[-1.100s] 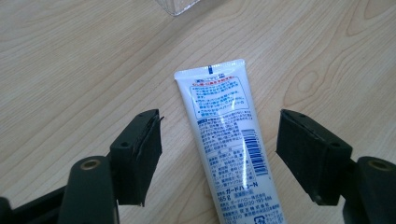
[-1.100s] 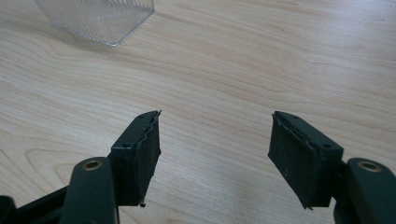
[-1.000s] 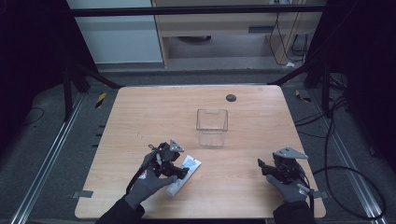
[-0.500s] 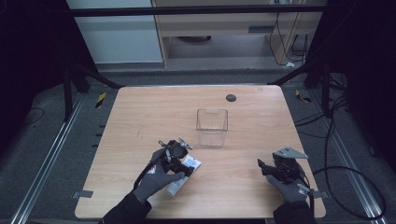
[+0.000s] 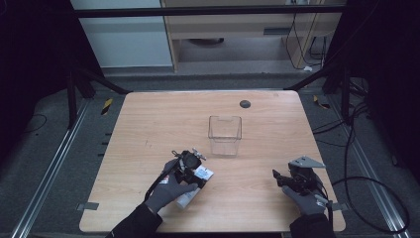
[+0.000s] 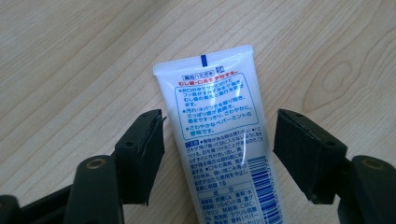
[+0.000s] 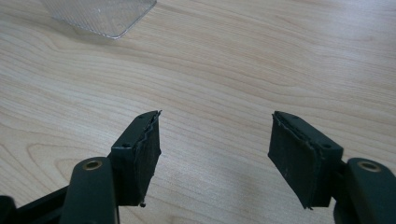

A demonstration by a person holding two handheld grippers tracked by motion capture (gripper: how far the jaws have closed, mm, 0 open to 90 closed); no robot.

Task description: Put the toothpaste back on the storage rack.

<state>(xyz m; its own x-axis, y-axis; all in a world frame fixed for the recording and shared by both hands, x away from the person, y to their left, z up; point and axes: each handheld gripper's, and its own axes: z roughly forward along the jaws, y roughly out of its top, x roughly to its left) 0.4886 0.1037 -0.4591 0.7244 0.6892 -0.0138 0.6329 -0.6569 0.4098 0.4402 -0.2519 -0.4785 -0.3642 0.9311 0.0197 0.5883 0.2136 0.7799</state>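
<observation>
Between the two black jaws of my left gripper (image 6: 217,154) lay the white tube (image 6: 219,140), flat on the wooden table (image 6: 70,56). Its long side ran the same way my gripper pointed, away from me, with the flat crimped end (image 6: 203,58) farthest out. One jaw stood on each side of the tube. Neither pad touched it; I could see bare wood on both sides, a thin strip on one side and a wider one on the other. So the jaws were apart and held nothing.

From up high, the left gripper (image 5: 190,166) sat right over the tube (image 5: 195,186), near my edge of the table. The clear box (image 5: 225,135) stood close by, a little farther out and to the right.

My right gripper (image 5: 289,179) was well apart from the tube, over by the right side. Its jaws were spread wide over bare wood (image 7: 215,154) and held nothing.

I thought the left hand was the one to grab, since it was already around the tube. It only had to squeeze across the narrow way.
</observation>
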